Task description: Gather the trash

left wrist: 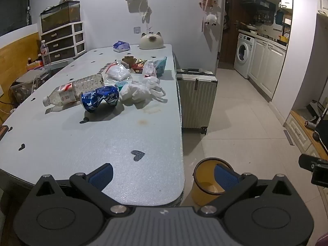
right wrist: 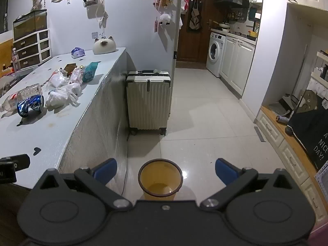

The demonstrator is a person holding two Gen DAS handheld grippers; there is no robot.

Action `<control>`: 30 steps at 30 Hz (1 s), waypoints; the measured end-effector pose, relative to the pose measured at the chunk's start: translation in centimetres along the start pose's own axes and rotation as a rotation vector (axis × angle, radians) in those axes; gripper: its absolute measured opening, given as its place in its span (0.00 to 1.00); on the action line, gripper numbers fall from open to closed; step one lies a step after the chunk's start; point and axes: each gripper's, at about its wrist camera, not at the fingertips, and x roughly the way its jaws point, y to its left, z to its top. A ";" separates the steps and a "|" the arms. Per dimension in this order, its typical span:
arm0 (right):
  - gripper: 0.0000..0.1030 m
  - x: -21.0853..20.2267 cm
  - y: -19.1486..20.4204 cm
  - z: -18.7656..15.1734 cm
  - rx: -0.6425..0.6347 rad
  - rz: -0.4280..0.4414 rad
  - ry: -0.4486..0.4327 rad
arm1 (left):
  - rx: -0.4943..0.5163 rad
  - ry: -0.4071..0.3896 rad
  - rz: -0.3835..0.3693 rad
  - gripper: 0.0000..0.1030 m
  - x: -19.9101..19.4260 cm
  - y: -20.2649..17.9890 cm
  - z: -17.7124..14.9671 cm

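Trash lies on the pale blue table [left wrist: 82, 153]: a crushed blue can [left wrist: 100, 100], a clear plastic bottle [left wrist: 71, 92] on its side, crumpled white plastic bags [left wrist: 141, 90], a teal packet [left wrist: 161, 65] and wrappers behind. The same pile shows in the right wrist view, with the can [right wrist: 30, 105] and bags [right wrist: 61, 94]. A yellow bin [right wrist: 160, 179] stands on the floor by the table's near corner; it also shows in the left wrist view [left wrist: 207, 182]. My left gripper [left wrist: 164, 175] is open and empty over the table's near edge. My right gripper [right wrist: 166, 171] is open and empty above the bin.
A white suitcase [right wrist: 148, 102] stands against the table's side. A cat-shaped white object [left wrist: 151, 41] and a tissue pack [left wrist: 121, 46] sit at the table's far end. Drawers [left wrist: 61, 41] stand at the back left. Tiled floor leads to a washing machine [right wrist: 215, 53].
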 end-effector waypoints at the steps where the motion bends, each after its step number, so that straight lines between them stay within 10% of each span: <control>1: 1.00 0.0 0.0 0.0 0.001 0.001 -0.001 | 0.002 -0.002 0.002 1.00 0.0 0.0 0.0; 30: 1.00 -0.1 0.0 0.0 0.003 0.001 -0.003 | 0.003 -0.006 0.000 1.00 -0.4 0.3 0.2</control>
